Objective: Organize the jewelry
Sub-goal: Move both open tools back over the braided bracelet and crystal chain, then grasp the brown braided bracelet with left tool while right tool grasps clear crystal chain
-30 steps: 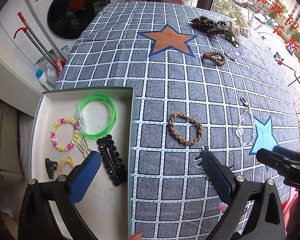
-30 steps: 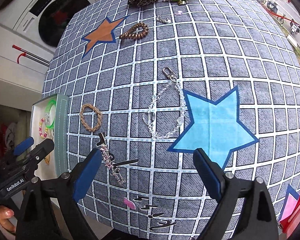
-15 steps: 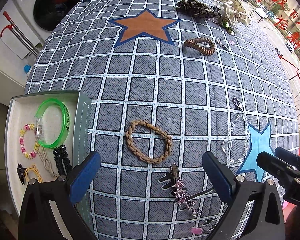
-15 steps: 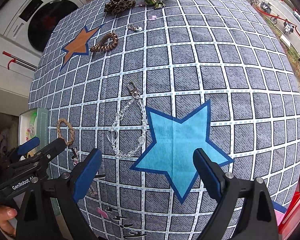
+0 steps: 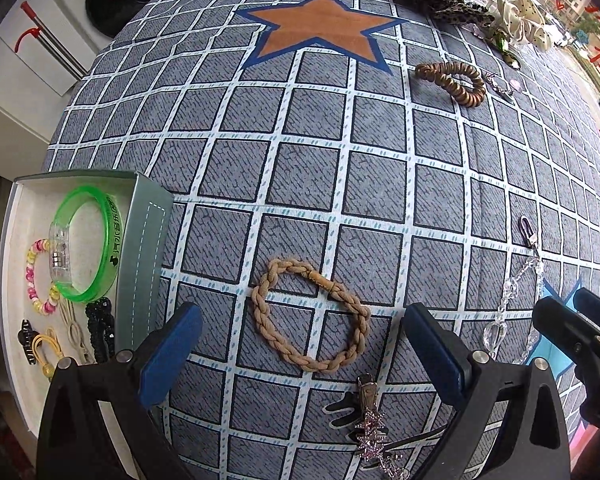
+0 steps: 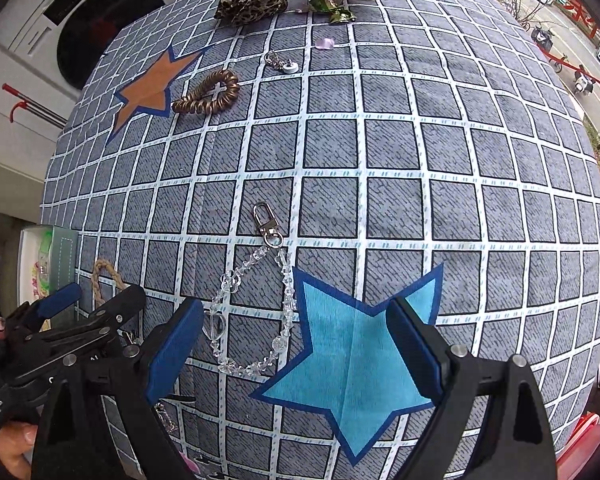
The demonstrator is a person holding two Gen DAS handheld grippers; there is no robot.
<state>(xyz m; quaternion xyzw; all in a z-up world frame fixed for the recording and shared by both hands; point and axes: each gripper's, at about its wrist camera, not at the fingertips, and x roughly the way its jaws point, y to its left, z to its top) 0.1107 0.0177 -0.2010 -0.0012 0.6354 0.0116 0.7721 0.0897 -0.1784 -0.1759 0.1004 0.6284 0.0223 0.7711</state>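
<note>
My left gripper (image 5: 300,344) hangs low over the checked tablecloth (image 5: 380,184), its blue-padded jaws wide apart and empty. The braided bracelet (image 5: 312,316) lies flat on the cloth, framed between the two fingers. A sparkly hair clip (image 5: 374,436) lies just below it. The open box (image 5: 20,280) sits at the left, holding a green bangle (image 5: 88,248) and a bead bracelet (image 5: 40,276).

My right gripper (image 6: 296,344) is also spread wide and holds nothing, poised over the blue star (image 6: 356,356), with the crystal chain (image 6: 256,312) lying beside its left finger.

Compared with half a second ago, both grippers have come closer to the cloth, and the bracelet now sits centred between my left fingers.
</note>
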